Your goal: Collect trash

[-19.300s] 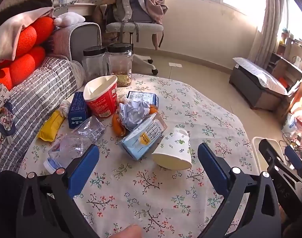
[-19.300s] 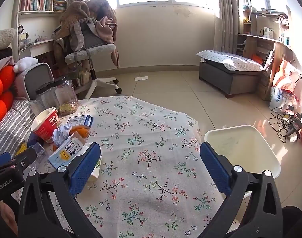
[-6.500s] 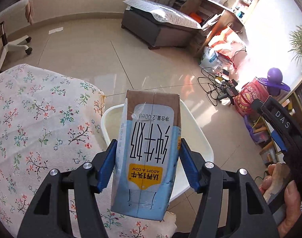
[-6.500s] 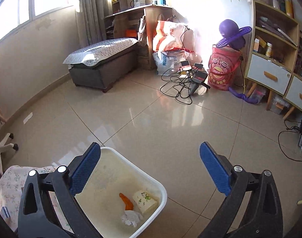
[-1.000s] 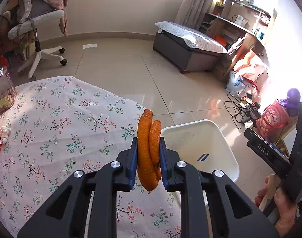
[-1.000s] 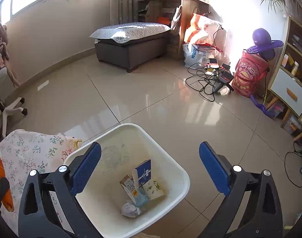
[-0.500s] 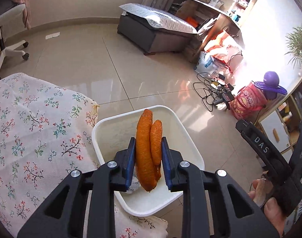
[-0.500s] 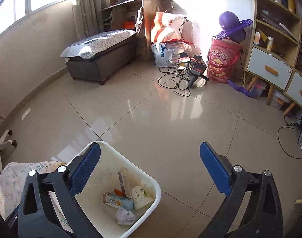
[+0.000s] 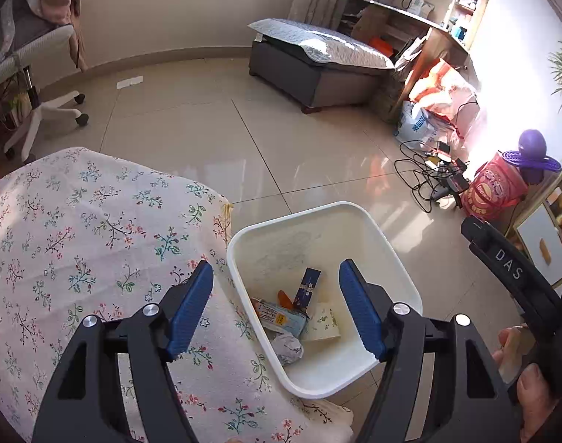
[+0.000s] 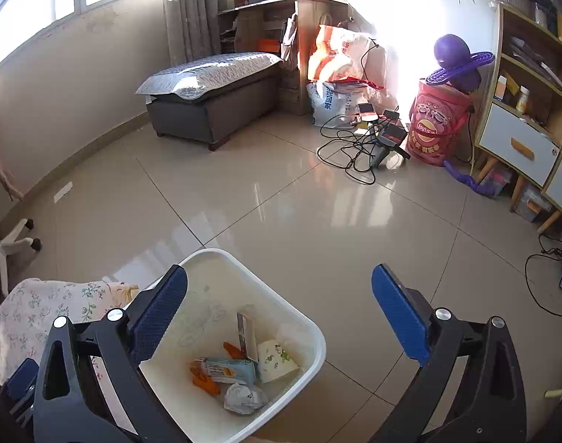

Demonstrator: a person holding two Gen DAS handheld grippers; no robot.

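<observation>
Opening left gripper (image 9: 275,308) jaws | orange peel (image 10: 206,378) below in bin (image 9: 399,269)

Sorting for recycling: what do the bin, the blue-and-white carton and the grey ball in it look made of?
Bin: looks like smooth white moulded plastic, with a rounded rim and slight sheen. Carton: probably coated paperboard, printed and creased flat. Ball: crumpled paper or foil-like wrap, with sharp wrinkles; which, I cannot tell.

Your left gripper (image 9: 275,310) has just opened; the orange peel (image 10: 206,378) it held now lies in the white bin (image 9: 388,258), lower centre.
</observation>
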